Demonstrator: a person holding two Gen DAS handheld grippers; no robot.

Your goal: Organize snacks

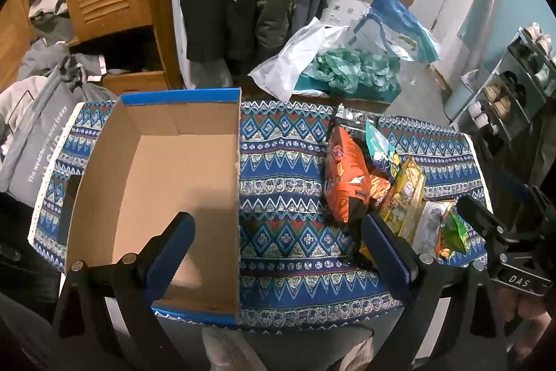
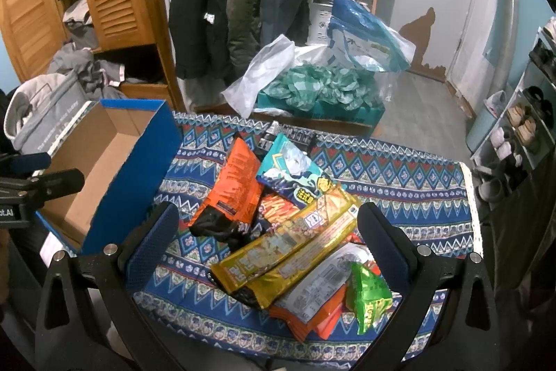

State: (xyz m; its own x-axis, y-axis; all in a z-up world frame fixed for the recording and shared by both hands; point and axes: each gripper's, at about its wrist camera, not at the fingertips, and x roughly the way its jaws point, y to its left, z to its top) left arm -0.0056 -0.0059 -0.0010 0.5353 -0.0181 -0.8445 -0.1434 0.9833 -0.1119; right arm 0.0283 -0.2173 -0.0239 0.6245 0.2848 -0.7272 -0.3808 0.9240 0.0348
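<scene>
An open cardboard box with a blue rim (image 1: 163,169) sits empty on the left of a blue patterned tablecloth (image 1: 281,169). The snacks lie heaped to its right: an orange crinkled bag (image 2: 234,188), a teal packet with a cartoon figure (image 2: 290,167), a long gold wrapper (image 2: 295,242) and a small green pouch (image 2: 370,296), perhaps atop a white-and-orange pack. The left gripper (image 1: 278,252) hovers by the box, jaws wide apart; the right gripper (image 2: 267,239) hangs spread above the heap, holding nothing.
</scene>
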